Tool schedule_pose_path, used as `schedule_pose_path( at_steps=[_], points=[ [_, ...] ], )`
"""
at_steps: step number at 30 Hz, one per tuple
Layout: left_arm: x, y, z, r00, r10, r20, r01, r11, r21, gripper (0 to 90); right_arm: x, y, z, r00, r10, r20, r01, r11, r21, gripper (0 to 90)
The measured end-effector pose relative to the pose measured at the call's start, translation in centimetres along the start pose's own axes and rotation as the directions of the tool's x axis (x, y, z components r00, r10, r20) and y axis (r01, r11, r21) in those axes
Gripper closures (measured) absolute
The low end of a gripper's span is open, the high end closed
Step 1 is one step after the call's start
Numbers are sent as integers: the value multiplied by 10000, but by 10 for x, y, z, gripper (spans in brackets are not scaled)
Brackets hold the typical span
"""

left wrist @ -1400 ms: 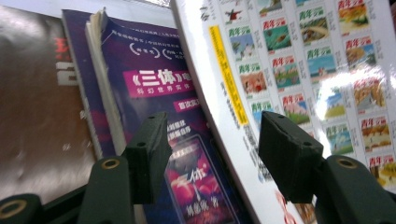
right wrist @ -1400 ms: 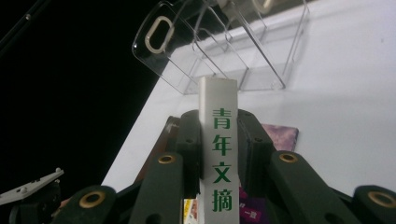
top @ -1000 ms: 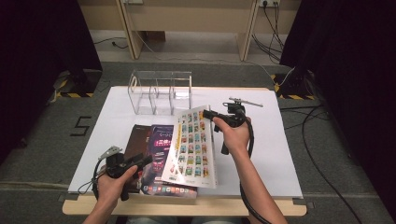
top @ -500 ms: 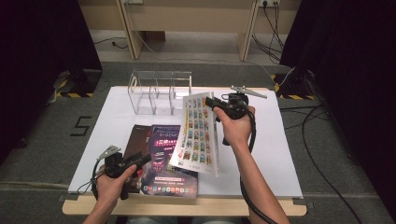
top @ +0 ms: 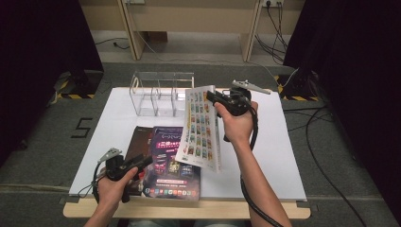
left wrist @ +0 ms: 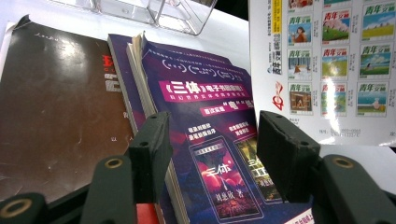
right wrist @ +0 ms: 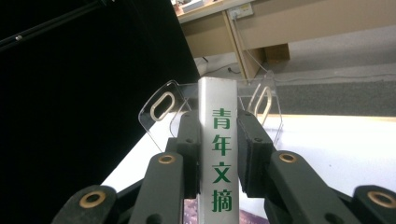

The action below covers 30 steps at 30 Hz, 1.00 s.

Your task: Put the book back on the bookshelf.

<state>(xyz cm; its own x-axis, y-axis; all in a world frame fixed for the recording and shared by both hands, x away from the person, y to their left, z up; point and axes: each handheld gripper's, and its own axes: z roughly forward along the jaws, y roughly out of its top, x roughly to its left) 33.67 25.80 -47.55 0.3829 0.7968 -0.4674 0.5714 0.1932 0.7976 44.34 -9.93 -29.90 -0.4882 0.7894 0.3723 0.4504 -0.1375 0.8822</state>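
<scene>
My right gripper is shut on the spine of a white magazine printed with rows of small cover pictures. It holds the magazine tilted in the air, just in front of the clear acrylic rack. In the right gripper view the green-lettered spine is clamped between both pads, with the rack beyond it. My left gripper rests low at the front left, open over the purple book. In the left gripper view its jaws straddle that book, and the left pad sits at the page edge.
A dark brown book lies under the purple one's left side, and I see it beside the left jaw too. The rack has several upright slots. The white table top spreads to the right. Cables trail on the floor.
The right gripper has lifted the magazine off the purple book and carried it up and back toward the rack. The left gripper has stayed where it was.
</scene>
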Motion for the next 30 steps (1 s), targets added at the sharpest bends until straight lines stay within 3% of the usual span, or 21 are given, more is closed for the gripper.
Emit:
schedule_pose_path(
  at_steps=[13,30],
  points=[
    [1,0,-1,10000,-66,17,66,9999,-96,440,12,13,5,9992,-380,108,384,9987,-350,740],
    [2,-2,-1,10000,-35,8,35,10000,-84,445,19,35,16,9981,-512,329,538,9952,-812,740]
  ],
)
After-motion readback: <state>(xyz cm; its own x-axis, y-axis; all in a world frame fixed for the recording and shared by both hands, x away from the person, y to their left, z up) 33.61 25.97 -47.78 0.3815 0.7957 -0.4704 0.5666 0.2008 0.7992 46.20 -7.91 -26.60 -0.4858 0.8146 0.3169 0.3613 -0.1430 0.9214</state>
